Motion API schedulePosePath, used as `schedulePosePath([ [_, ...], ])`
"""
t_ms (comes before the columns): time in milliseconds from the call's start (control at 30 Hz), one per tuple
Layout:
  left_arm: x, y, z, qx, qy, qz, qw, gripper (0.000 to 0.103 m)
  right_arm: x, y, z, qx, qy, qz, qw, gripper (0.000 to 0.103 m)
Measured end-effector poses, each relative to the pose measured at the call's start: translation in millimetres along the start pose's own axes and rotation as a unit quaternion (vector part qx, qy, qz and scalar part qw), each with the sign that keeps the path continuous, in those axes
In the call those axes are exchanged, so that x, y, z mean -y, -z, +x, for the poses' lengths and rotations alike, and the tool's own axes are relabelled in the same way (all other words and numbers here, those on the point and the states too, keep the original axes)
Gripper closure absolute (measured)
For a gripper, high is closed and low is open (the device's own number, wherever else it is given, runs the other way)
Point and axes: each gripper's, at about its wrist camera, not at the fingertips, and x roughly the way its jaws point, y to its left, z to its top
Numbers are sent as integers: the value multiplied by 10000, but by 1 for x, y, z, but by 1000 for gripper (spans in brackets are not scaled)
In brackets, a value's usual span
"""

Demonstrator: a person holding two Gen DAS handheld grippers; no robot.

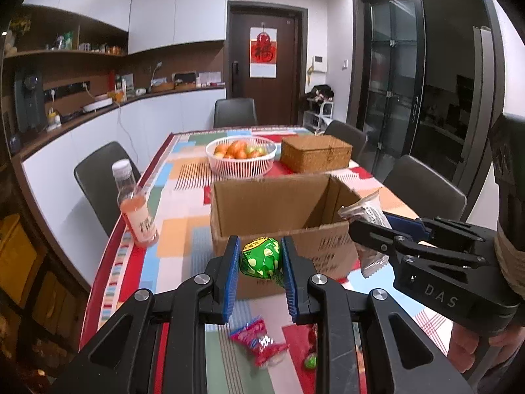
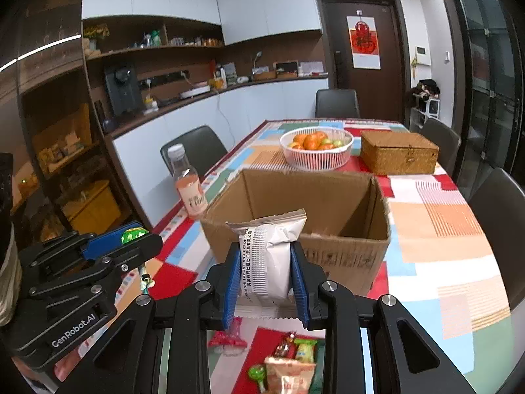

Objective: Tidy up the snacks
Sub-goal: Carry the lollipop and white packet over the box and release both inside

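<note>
Snacks are split between the air and the counter (image 1: 183,197): two are held up in front of the open cardboard box (image 1: 279,210), and the rest lie loose on the patterned cloth at the bottom of both views. The left gripper (image 1: 259,272) has its jaws clenched on a round green-wrapped sweet (image 1: 261,257), pinched across its middle at lower centre of the left wrist view so the crinkly wrapper cannot slip. The right gripper (image 2: 265,282) grips a white pillow-shaped snack packet (image 2: 272,256) by its lower body, leaving the sealed top edge standing free above the blue pads. Both pieces sit just short of the box's near wall, apparently raised high enough to pass over its rim. The box stands with its top open toward the grippers, probably as the collecting place. A red packet (image 1: 259,341) and other small sweets wait below. The pink drink bottle (image 1: 134,203), fruit basket (image 1: 241,156) and wicker case (image 1: 315,152) stand apart from the box, out of the way.
</note>
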Motion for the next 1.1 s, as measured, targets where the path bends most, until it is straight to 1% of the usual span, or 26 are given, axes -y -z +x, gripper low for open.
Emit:
schedulePosePath([
  [300,5,-29,13,183,-27,138,9997,78,13,-21,4,210,105,65,9997,73],
  [533,5,-50,30,222,-58,188,9996,78,26,-42,19,234,168,75,9996,73],
  [733,2,-68,59,69,-50,195,9998,78,36,-58,39,117,263,46,9996,73],
  [900,-2,-76,92,-218,-40,153,9996,78,45,-68,61,-42,348,48,9994,73],
  [1100,-7,-83,120,-400,-193,147,9989,78,52,-72,83,-232,479,49,9986,73],
])
